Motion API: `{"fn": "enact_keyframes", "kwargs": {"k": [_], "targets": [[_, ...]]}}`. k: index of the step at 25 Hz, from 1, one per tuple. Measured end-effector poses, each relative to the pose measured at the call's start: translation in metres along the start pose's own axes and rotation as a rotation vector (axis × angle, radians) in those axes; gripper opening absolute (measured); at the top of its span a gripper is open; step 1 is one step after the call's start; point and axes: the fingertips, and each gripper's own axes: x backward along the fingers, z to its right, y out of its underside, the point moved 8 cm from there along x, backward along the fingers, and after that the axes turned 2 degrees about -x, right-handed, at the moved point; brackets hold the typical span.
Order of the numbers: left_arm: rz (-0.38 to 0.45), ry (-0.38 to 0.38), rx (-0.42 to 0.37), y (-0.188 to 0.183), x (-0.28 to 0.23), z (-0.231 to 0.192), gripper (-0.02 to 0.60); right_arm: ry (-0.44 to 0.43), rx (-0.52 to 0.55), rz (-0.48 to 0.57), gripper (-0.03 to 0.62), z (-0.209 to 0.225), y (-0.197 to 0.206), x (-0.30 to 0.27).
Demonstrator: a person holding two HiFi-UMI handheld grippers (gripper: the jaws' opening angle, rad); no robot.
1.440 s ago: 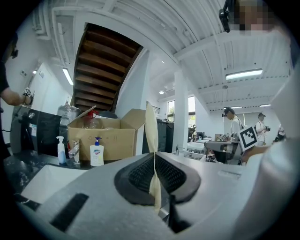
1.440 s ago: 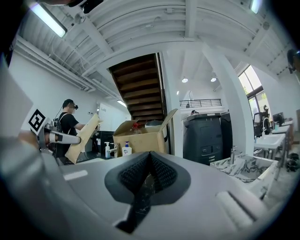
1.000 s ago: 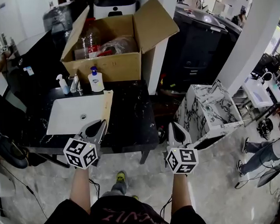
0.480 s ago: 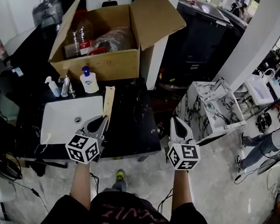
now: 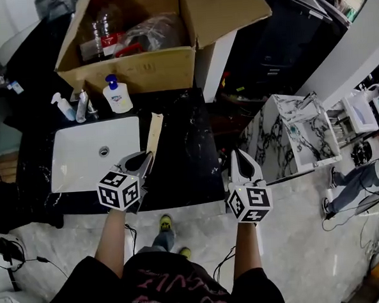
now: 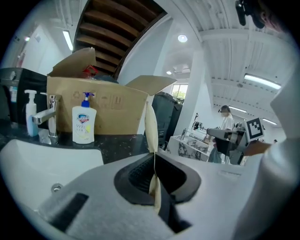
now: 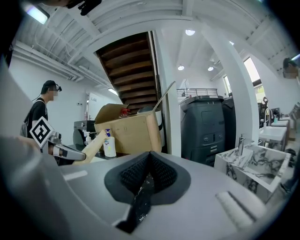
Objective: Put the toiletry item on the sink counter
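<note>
Cardboard, plain brown and creased, is being shown by the open box (image 5: 140, 70) at 12 o'clock on the counter (image 5: 183, 154), a glossy black top that is being crossed by thin white veins. Clear plastic bottles (image 5: 99, 38) and a crumpled clear bag (image 5: 153, 33) with something red under it are being held inside the box. A white rectangular sink (image 5: 88, 163) with a round drain is being set into the counter's 9 o'clock half. Along the sink's 12 o'clock edge, 3 things are being lined up: a small pale blue pump bottle (image 5: 62, 108), a chrome faucet (image 5: 82, 107) and a squat white soap bottle (image 5: 118, 97) with a blue pump.

At 3 o'clock of the counter, a white unit (image 5: 304, 140) with grey marble veining is being seen, well apart from it.

The toiletry item (image 5: 154, 132), long, flat, thin and cream-tan, is being clamped at its near end by the left gripper (image 5: 146, 158). It is being pointed toward 12 o'clock, over the counter just beside the sink's 3 o'clock edge. Whether it is touching the counter cannot be told.

The right gripper (image 5: 236, 154) is being held at the counter's 5 o'clock corner, its 2 jaws pressed together with nothing between them.
</note>
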Motion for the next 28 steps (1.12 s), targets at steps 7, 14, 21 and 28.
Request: {"fn": "enact_keyframes", "kwargs": {"k": [7, 14, 21, 28], "targets": [[-0.101, -0.011, 0.045, 0.026, -0.024, -0.016, 0.012, -0.002, -0.01, -0.053, 0.002, 0.001, 0.019, -0.023], [-0.139, -0.023, 0.065, 0.034, -0.039, -0.029, 0.012, -0.008, -0.018, -0.083, 0.002, 0.0, 0.03, -0.041], [-0.16, -0.027, 0.084, 0.039, -0.05, -0.037, 0.014, -0.018, -0.019, -0.112, 0.002, 0.0, 0.038, -0.053], [-0.174, -0.035, 0.104, 0.046, -0.059, -0.047, 0.015, -0.013, -0.016, -0.121, 0.002, 0.002, 0.04, -0.059]]}}
